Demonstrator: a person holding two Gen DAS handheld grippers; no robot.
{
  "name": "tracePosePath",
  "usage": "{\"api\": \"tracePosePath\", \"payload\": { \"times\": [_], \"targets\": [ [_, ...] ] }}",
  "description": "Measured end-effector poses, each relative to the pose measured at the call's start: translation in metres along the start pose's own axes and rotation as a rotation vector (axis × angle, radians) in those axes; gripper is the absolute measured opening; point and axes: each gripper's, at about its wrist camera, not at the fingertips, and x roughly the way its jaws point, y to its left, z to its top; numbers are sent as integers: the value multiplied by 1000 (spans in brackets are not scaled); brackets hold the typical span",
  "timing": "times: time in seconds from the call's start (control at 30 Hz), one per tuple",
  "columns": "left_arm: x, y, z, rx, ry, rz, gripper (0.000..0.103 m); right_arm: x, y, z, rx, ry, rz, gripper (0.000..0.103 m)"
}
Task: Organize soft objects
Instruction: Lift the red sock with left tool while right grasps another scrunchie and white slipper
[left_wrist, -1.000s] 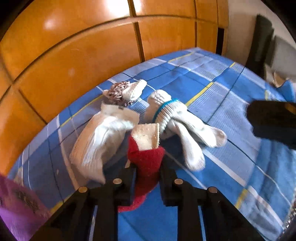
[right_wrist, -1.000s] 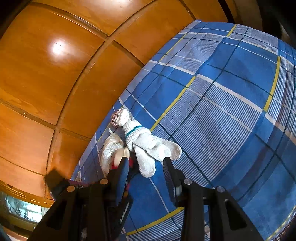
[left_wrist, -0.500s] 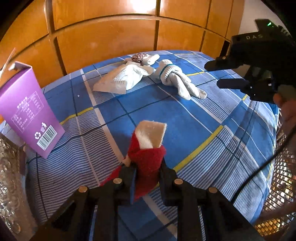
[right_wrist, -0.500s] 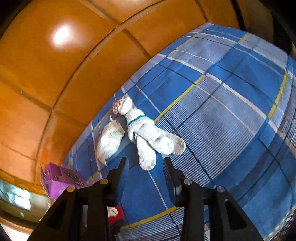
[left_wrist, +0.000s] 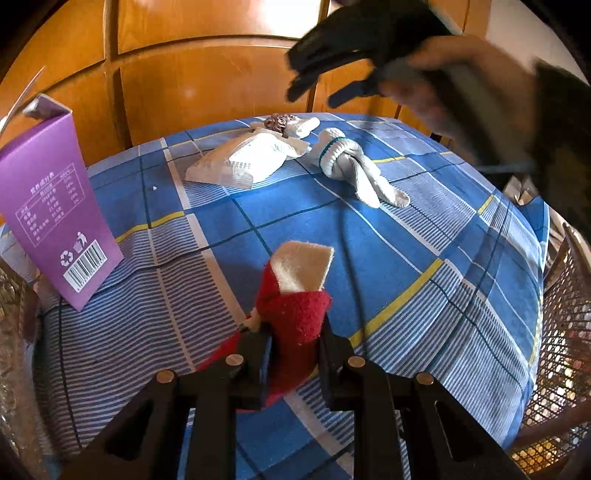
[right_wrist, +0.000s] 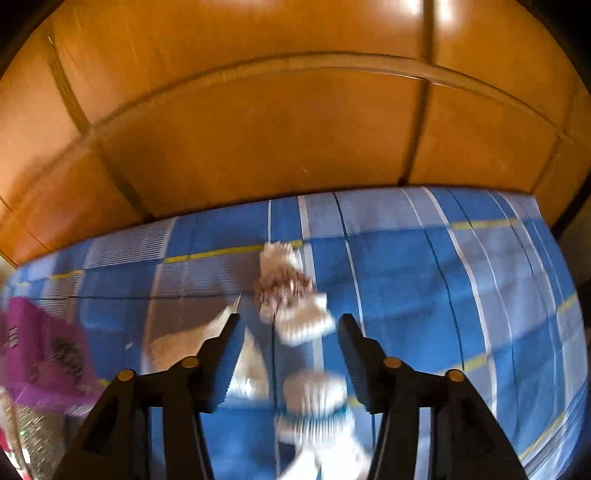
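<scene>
Your left tool (left_wrist: 293, 343) pinches a red sock (left_wrist: 295, 314), its cream cuff standing up above the pressed-together jaws, low over the near part of a bed (left_wrist: 424, 258) covered in a blue plaid sheet. Farther back on the bed lie a flat white sock (left_wrist: 251, 160), a knotted white sock pair with a teal band (left_wrist: 347, 164), and a small brown-and-white sock (left_wrist: 291, 123), close together near the wooden headboard (left_wrist: 207, 81). A purple carton (left_wrist: 51, 210) stands upright at the left edge. Your right tool (right_wrist: 290, 328) hangs above those far socks; its jaws have just been opening and now stand spread with nothing between them. That view is blurred. Your right hand (left_wrist: 461, 85) shows at upper right.
</scene>
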Motion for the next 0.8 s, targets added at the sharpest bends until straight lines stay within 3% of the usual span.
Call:
{"api": "tracePosePath", "payload": {
  "times": [0.2,0.27,0.3,0.33,0.57,0.8],
  "targets": [
    [-1,1,-1,-10,-12,-7,20,55,13,18,-87,131,-75,60],
    [0,2,-1,-15,-15,-9,20,69,13,15,-92,160,-144,52],
    [0,2,-1,-14,-16,-8,20,71,11,14,-73,156,-143,42],
    [0,1,-1,-13,-16,-7,20,71,8,12,-53,149,-120,42],
    [1,0,-2,-3,-24,1,20,14,-16,-4,35,6,-132,38],
    [1,-2,-1,9,-11,17,20,-45,-33,-59,115,50,-94,38]
  ]
}}
